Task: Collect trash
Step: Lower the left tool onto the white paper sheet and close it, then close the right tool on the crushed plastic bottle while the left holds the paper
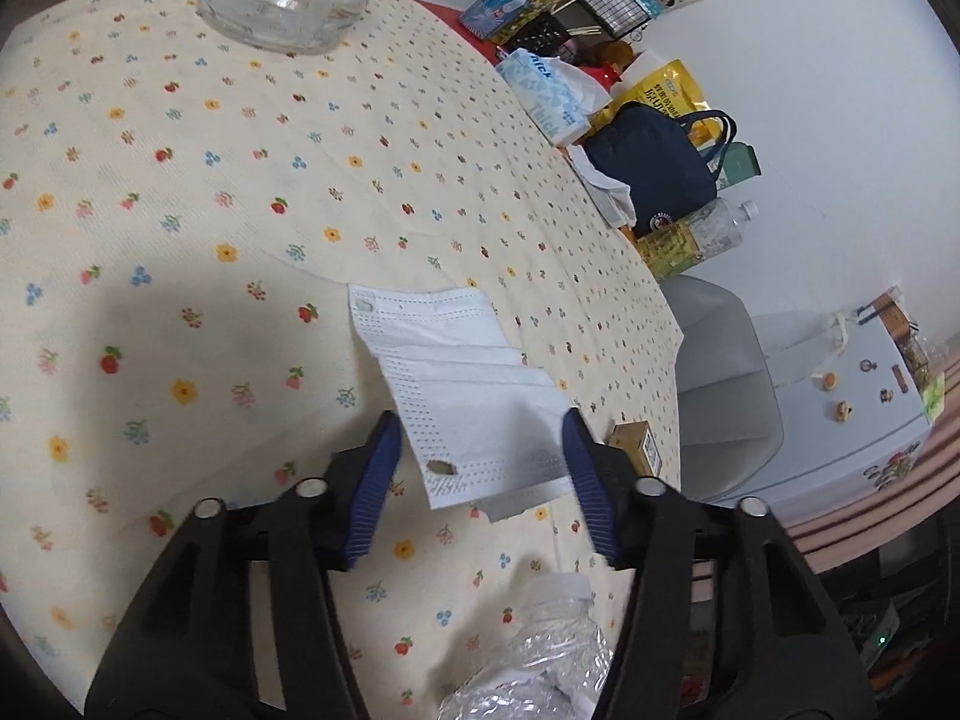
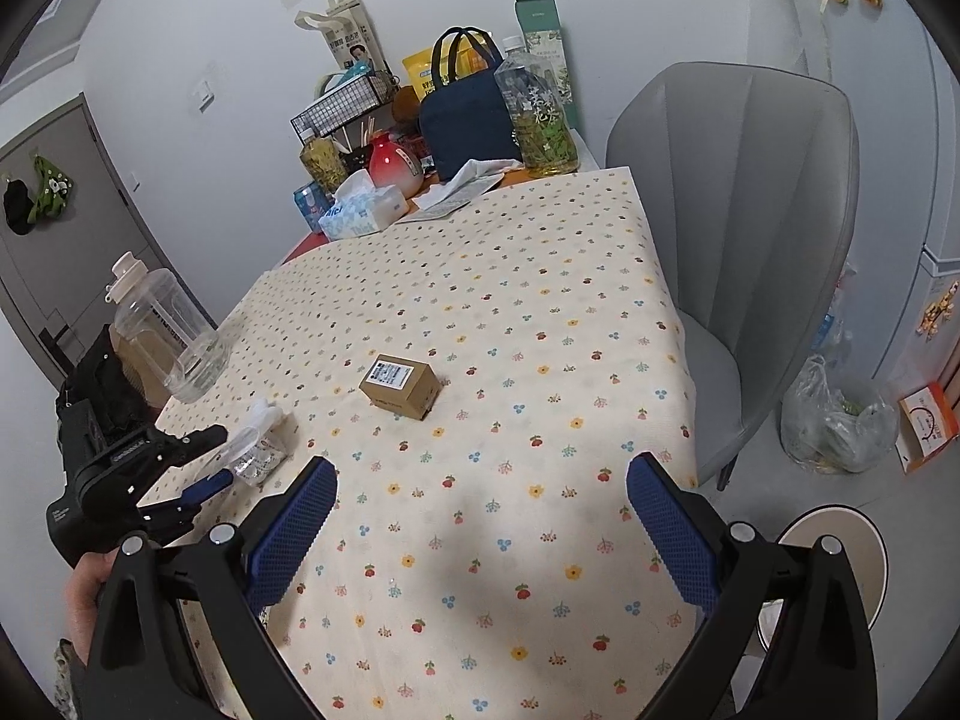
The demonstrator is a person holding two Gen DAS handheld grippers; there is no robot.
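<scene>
Three pieces of likely trash lie on the flowered surface (image 1: 180, 180): a white face mask (image 1: 468, 384), a crushed clear bottle (image 1: 540, 660) and a small cardboard box (image 2: 401, 385).

The mask is probably the piece in hand. It looks very light, soft and floppy, so it should bunch or fold rather than resist. A pinch across the pleated body or at one stitched edge ought to hold, though thin cloth lying flat can slip out from under the pads. It lies flat, its near end right between the fingers of the left gripper (image 1: 480, 420), which is tilted down at it. The jaws stand half open, flanking the mask's side edges, and I cannot see them pressing it.

The bottle lies nearer the camera, under that gripper. The box sits just beyond its right finger.

The right gripper (image 2: 480, 465) hangs wide and empty, with the box well ahead of it.
</scene>
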